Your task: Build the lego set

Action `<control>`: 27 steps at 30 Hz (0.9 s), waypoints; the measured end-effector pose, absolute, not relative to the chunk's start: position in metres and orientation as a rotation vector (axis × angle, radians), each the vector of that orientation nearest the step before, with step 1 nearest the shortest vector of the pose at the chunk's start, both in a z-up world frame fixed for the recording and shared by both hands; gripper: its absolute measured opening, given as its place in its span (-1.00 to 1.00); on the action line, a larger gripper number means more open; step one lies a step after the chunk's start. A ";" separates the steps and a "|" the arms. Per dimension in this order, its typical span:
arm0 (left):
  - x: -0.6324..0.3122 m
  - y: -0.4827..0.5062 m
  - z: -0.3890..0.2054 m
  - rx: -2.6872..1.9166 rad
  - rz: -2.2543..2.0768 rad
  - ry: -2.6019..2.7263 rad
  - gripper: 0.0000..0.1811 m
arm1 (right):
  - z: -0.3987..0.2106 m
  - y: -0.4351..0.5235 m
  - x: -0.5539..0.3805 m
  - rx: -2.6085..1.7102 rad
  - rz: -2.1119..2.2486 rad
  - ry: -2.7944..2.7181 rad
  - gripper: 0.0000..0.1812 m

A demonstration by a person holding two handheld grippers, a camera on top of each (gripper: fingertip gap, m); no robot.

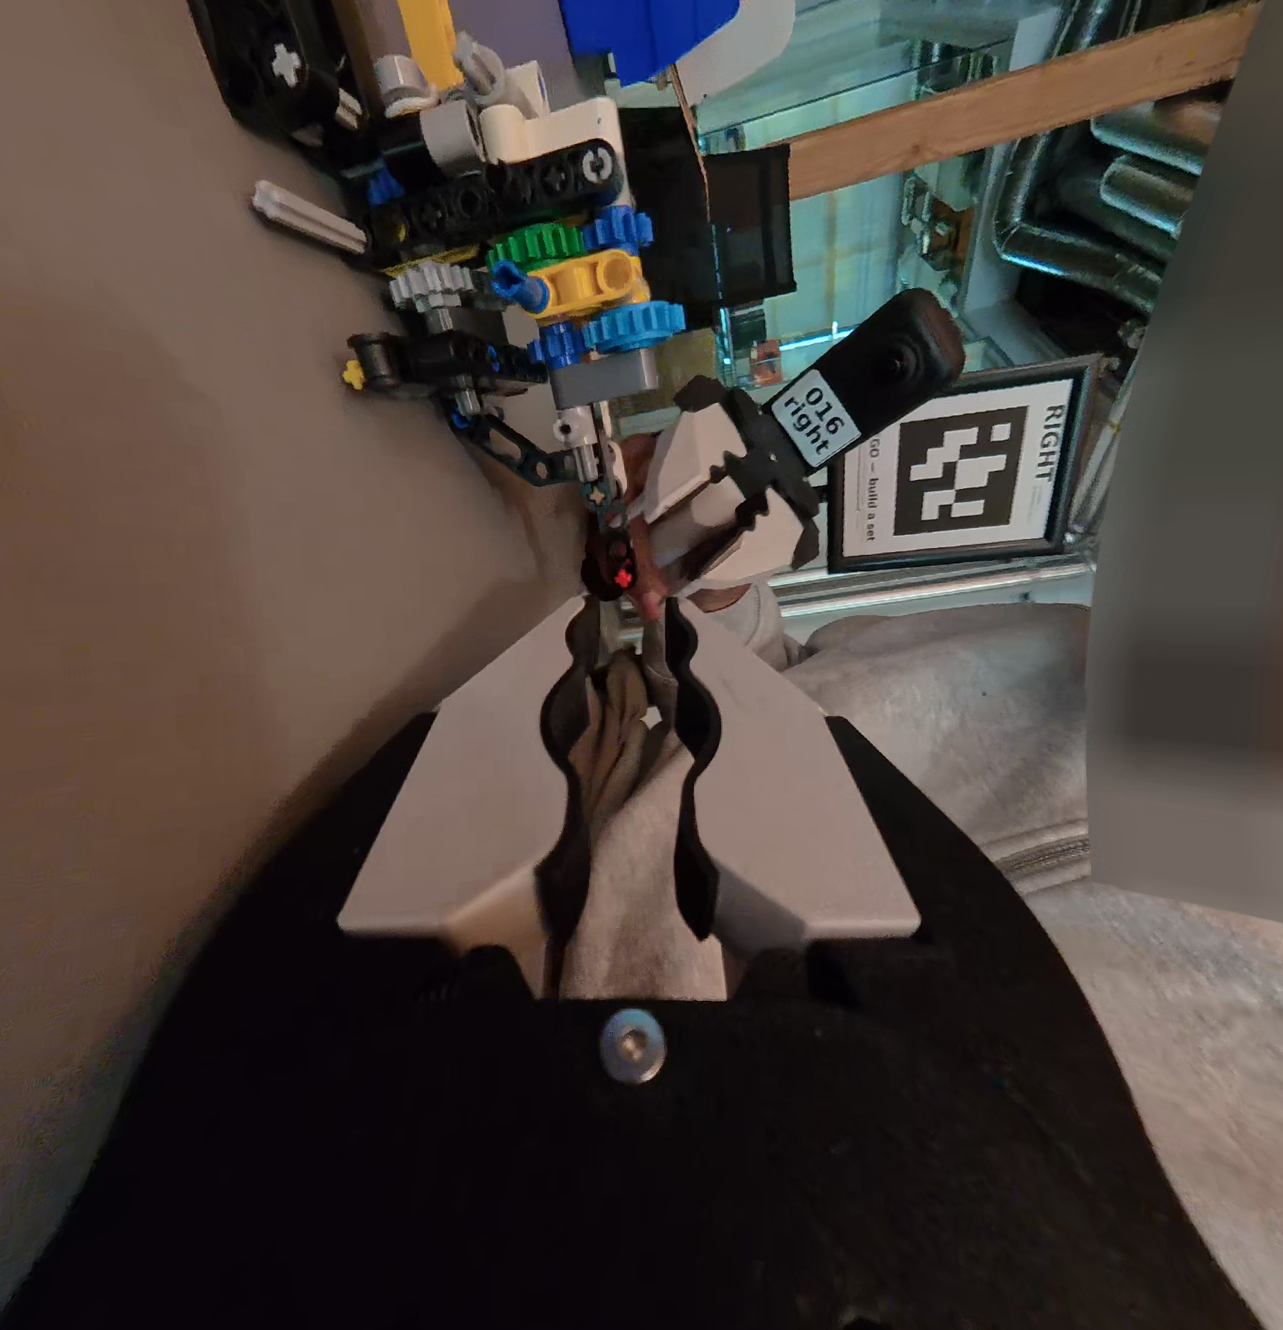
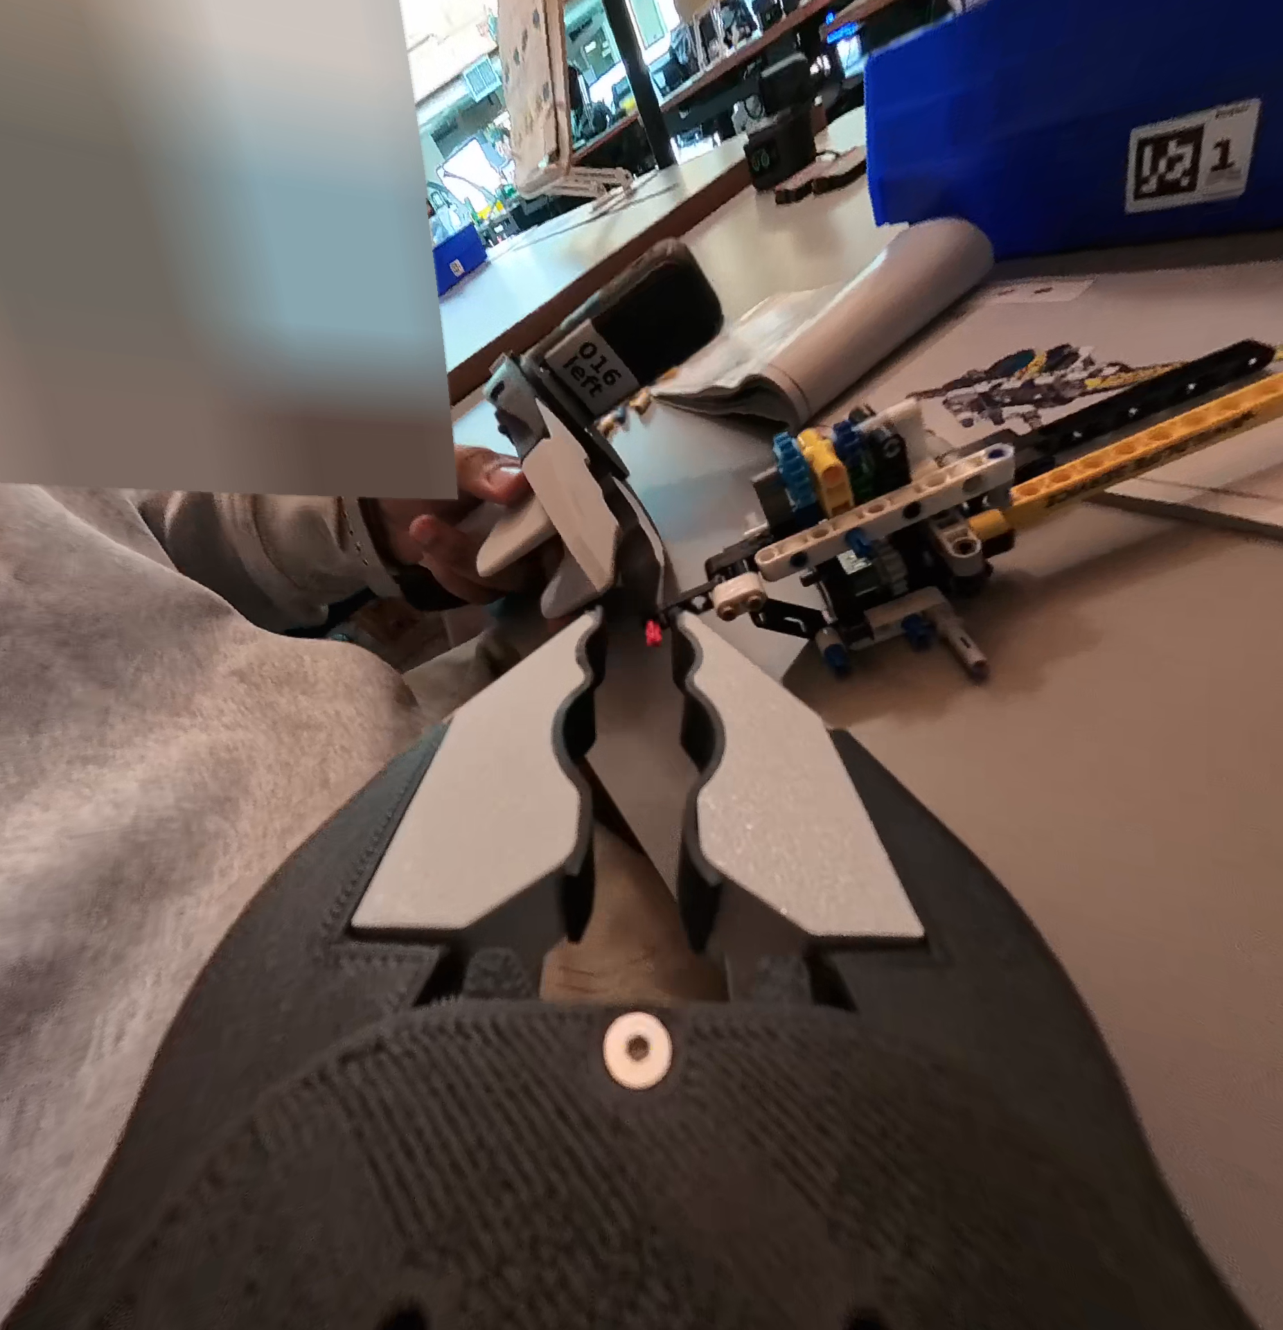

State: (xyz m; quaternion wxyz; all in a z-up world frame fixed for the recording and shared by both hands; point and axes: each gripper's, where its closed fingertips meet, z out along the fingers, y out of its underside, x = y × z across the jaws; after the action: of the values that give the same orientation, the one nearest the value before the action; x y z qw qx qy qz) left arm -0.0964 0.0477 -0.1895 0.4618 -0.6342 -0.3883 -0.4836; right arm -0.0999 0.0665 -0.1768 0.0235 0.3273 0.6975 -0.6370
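The lego model (image 2: 869, 518), with blue, green and yellow gears (image 1: 574, 281), rests on the grey table. A thin black liftarm (image 1: 608, 518) sticks out of it toward both grippers, with a red pin (image 1: 624, 576) in its end hole. My left gripper (image 1: 624, 612) has its jaws narrowed at the liftarm's end and seems to pinch it. It also shows in the right wrist view (image 2: 610, 576). My right gripper (image 2: 640, 622) is slightly open, its tips on either side of the red pin (image 2: 653, 633) without touching it. It also shows in the left wrist view (image 1: 653, 540).
A long yellow beam (image 2: 1142, 439) and a black beam (image 2: 1157, 388) run from the model to the right. A folded instruction booklet (image 2: 840, 324) and a blue bin (image 2: 1056, 122) lie behind. A loose white axle (image 1: 307, 216) lies by the model. A person's grey sleeve (image 2: 120, 684) is at the left. My left and right fingertips are right by each other. About 15 cm separates my right fingertips from the black beam (image 2: 1157, 388).
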 end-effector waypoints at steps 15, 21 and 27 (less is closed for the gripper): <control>-0.113 0.037 -0.175 -1.573 -0.571 -0.816 -0.68 | -0.131 0.088 -0.113 0.983 -2.291 2.196 -0.79; -0.111 0.035 -0.172 -1.569 -0.518 -0.784 -0.64 | -0.132 0.087 -0.118 1.016 -2.287 2.225 -0.76; -0.109 0.038 -0.177 -1.636 -0.421 -0.762 -0.59 | -0.135 0.090 -0.121 1.055 -2.276 2.267 -0.75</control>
State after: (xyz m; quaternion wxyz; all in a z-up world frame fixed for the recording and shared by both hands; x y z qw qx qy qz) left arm -0.1085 0.0379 -0.1767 0.6005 -0.7060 -0.3287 -0.1815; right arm -0.1210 0.0895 -0.1354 -0.1194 0.3097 0.6657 -0.6684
